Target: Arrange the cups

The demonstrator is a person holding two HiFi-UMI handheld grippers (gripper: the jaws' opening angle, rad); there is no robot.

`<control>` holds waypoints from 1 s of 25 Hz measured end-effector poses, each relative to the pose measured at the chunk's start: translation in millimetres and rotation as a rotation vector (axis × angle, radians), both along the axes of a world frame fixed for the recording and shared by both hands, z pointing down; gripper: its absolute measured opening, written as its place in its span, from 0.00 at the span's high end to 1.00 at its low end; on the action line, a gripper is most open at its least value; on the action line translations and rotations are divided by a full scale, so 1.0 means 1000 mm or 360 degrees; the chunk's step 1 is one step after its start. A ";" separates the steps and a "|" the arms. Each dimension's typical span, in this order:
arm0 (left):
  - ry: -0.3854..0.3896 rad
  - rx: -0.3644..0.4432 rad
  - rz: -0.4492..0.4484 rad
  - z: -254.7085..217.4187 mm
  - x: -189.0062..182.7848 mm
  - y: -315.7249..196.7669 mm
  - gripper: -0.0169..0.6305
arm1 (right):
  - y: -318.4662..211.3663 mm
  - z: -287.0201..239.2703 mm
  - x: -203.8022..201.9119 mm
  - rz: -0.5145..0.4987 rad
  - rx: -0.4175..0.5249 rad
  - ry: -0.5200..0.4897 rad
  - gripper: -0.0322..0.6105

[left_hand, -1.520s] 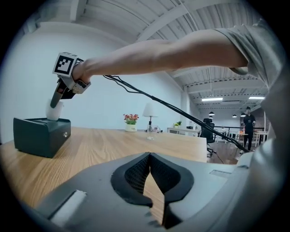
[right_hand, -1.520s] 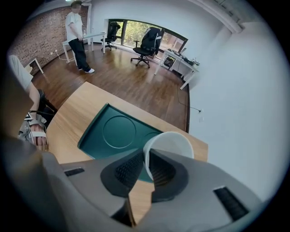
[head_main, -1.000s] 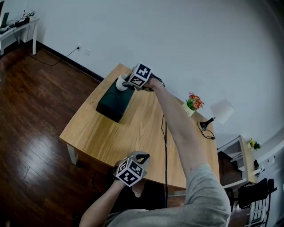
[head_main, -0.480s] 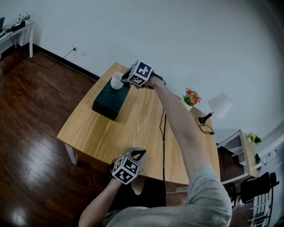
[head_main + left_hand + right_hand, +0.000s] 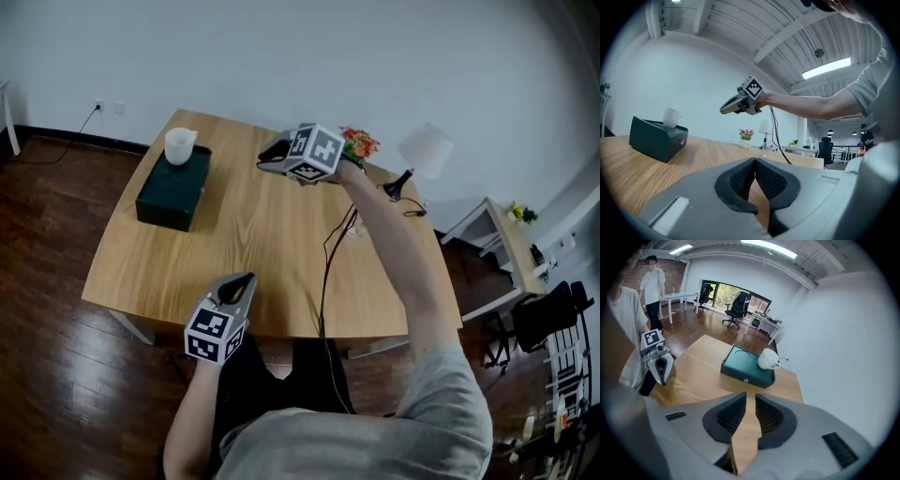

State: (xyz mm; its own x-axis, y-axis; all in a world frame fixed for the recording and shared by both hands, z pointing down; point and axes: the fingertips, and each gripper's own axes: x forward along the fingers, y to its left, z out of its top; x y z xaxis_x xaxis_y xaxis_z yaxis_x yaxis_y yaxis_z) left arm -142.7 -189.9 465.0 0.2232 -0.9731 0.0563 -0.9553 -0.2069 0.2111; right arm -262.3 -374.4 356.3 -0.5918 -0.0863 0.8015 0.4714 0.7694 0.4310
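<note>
A cup is sitting atop the box, far left of the nearer right gripper, its jaws parted and empty; the left gripper is resting closed.

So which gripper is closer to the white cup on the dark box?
Right. The right gripper hangs above the table's far side, just across from the cup. The left gripper is down by the table's near edge, farther away.

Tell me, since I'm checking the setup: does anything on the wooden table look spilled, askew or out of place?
Nothing stands out. The small white cup stands upright at one end of the dark green rectangular box on the wooden table; no spill or damage shows.
</note>
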 end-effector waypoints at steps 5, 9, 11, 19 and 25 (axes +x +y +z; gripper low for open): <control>-0.0184 -0.0075 0.0034 0.012 0.011 -0.003 0.96 | -0.059 0.010 0.129 0.0280 -0.0067 -0.0057 0.83; -0.0200 -0.0101 0.0063 0.015 0.017 -0.002 0.96 | -0.104 0.033 0.235 0.0554 -0.0062 -0.0036 0.64; -0.0177 -0.0106 0.0069 0.015 0.017 -0.001 0.96 | -0.118 0.053 0.279 0.0649 -0.0052 0.0031 0.64; -0.0262 -0.0137 0.0093 0.020 0.023 -0.005 0.96 | -0.138 0.083 0.337 0.0750 -0.0016 0.0124 0.64; -0.0246 -0.0131 0.0106 0.019 0.025 -0.004 0.96 | -0.143 0.097 0.331 0.0725 0.0008 0.0238 0.66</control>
State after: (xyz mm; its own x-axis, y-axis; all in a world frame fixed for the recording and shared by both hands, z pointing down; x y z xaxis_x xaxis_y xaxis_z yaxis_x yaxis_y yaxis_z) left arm -117.3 -194.2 484.3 0.2698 -0.9471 0.1739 -0.9624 -0.2591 0.0817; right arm 68.8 -517.3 453.7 -0.3714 -0.3142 0.8737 0.1440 0.9101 0.3885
